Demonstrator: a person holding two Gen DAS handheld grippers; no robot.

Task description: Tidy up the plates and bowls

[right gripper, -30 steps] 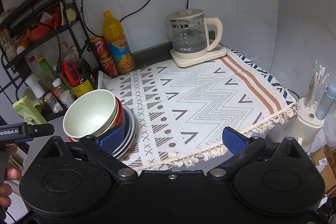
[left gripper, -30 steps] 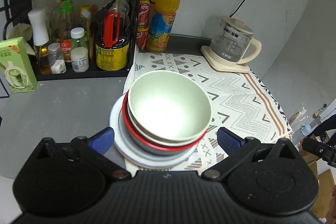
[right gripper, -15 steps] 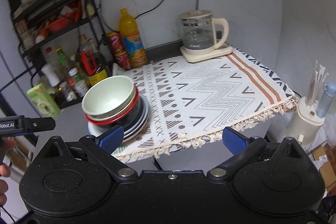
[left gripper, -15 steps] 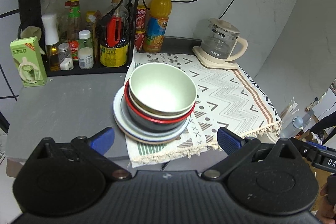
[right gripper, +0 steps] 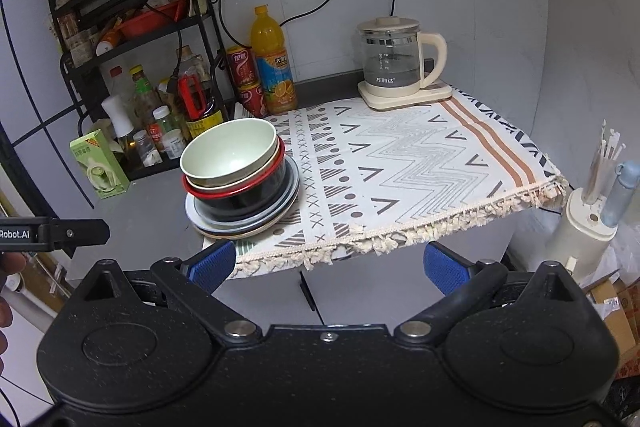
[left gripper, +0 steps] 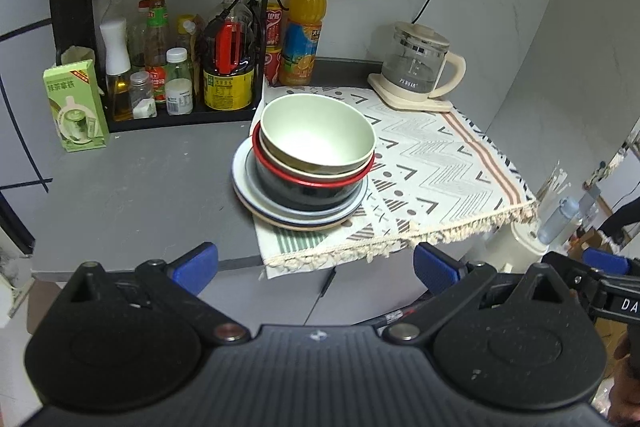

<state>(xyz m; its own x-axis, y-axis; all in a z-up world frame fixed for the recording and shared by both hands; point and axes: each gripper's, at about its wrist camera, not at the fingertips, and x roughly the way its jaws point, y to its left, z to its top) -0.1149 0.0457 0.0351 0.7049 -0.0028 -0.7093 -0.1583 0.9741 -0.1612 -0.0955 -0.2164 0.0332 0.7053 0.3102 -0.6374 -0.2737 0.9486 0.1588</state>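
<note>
Across the frame's middle we see a grey countertop (left gripper: 132,187). On it lie a patterned cloth (left gripper: 440,171) at centre right, a black rack (left gripper: 64,27) upper left and a green carton (left gripper: 74,107) at left. A plate stack (left gripper: 296,215) straddles the cloth's left edge.

Readable: "Robot.AI" in white on the black left gripper (right gripper: 52,235), off to the left of the right gripper's fingers (right gripper: 212,264). "DA", cut off by the frame edge, on the right gripper (left gripper: 616,301), right of the left gripper's fingers (left gripper: 434,267). Chinese print on the glass kettle (right gripper: 394,67), orange drink bottle (right gripper: 274,67), red cans (right gripper: 242,67) and green carton (left gripper: 76,107), well ahead; too small to make out.
</note>
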